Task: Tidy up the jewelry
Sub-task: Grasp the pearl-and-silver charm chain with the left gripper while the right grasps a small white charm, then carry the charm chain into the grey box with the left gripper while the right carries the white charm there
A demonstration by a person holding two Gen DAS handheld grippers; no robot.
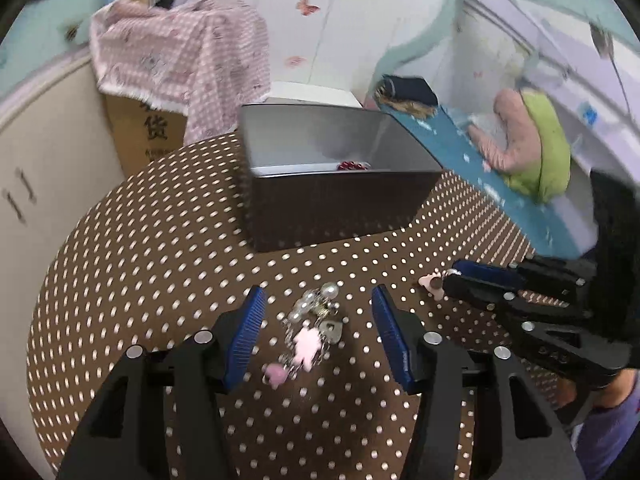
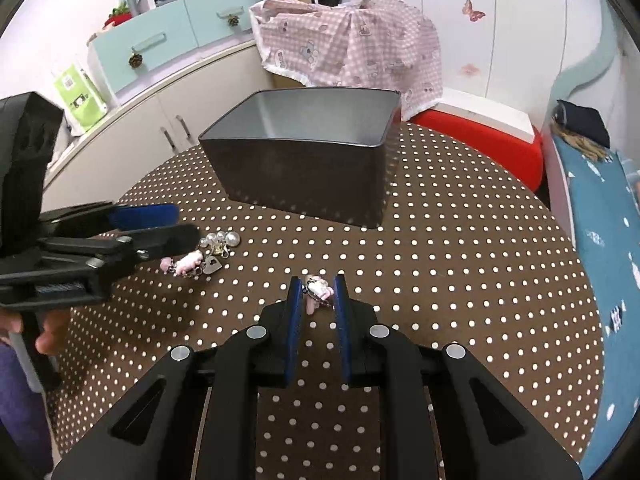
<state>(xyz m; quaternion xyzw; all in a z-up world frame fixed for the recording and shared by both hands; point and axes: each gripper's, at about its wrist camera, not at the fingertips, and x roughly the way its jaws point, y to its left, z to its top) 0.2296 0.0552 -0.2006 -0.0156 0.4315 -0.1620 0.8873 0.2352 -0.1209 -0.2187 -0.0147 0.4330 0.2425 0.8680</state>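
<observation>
1. Brown cloth with white dots covers the round table, a plain flat ground on which small trinkets show up well and from which they can be picked.
2. At the left edge of the right wrist view, the left gripper hangs over a heap of charms; seen from its own camera, its jaws stand well apart, one on each side of that heap, touching nothing, which reads as lining up for a grab.
3. That heap holds several pearly beads, a pink figure, a grey heart and a pink bead on a chain; an exact count is beyond what the blur allows.
4. In the middle of the right wrist view, low down, the right gripper has its jaws pinched on one small pink charm, probably so it can be carried to the tin.
5. One dark metal tin stands open above the centre, lid off to take the pieces; the left wrist view shows one cluster of red beads already inside.
6. Counted: two grippers, one tin, one heap on the table, one charm held.
7. To the upper right, a pink checked cloth drapes a box beyond the table, out of the way.
</observation>
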